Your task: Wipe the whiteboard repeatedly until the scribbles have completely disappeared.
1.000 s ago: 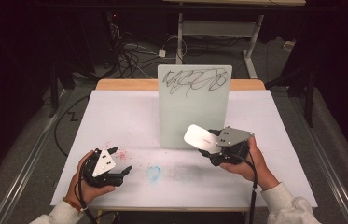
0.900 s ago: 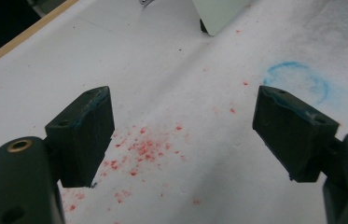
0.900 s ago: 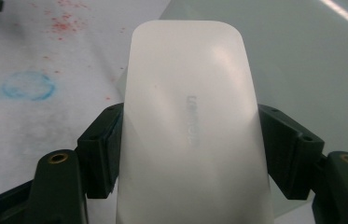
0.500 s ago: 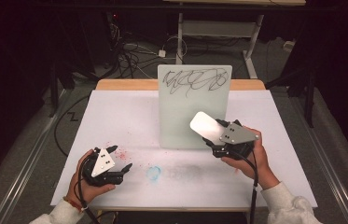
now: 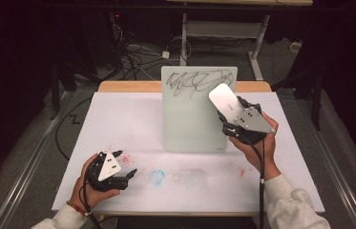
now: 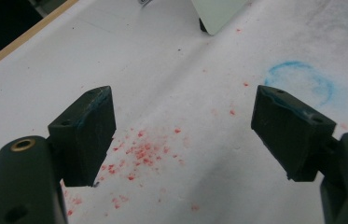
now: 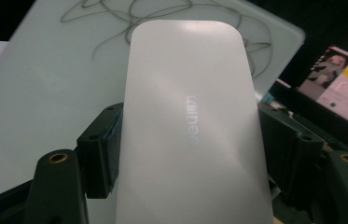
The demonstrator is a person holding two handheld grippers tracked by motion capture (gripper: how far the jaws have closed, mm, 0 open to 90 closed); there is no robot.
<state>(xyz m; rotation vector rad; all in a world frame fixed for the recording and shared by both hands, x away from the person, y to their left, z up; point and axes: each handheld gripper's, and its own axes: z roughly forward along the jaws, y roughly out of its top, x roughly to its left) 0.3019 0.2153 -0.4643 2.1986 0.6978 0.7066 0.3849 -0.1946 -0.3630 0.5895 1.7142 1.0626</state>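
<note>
A pale glass board (image 5: 194, 114) stands upright at the middle of the table, with a dark scribble (image 5: 199, 80) across its top. My right gripper (image 5: 230, 112) is shut on a white eraser block (image 5: 224, 100), raised near the board's upper right corner. In the right gripper view the eraser (image 7: 190, 121) sits between the two jaws, with the scribbled board (image 7: 45, 70) close behind it. My left gripper (image 5: 128, 175) rests low on the table at the front left, open, with nothing between its fingers (image 6: 87, 126).
The white table cover (image 5: 118, 119) carries red marker specks (image 6: 139, 151) by the left gripper and a faint blue ring (image 5: 157, 176) near the front middle. Cables and a metal frame lie on the dark floor behind the table.
My right gripper has lifted the eraser up and to the right, from the board's lower right toward its top right corner. The left gripper has stayed put.
</note>
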